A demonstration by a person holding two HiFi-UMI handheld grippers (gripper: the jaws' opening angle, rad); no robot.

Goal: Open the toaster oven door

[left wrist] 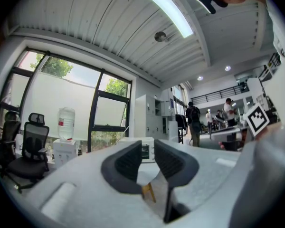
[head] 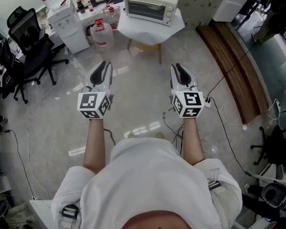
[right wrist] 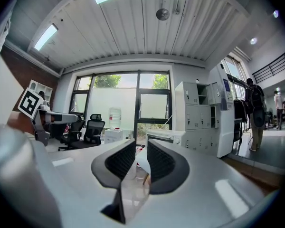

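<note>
step: approach | left gripper (head: 103, 65), right gripper (head: 180, 67): both spread, empty | toaster oven door (head: 144, 9): shut, facing table (head: 133, 30) front edge, well apart | advice: close in squarely, pinch door top

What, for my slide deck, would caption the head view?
Left tongs and right tongs, open and empty, face the closed toaster oven on its table.
</note>
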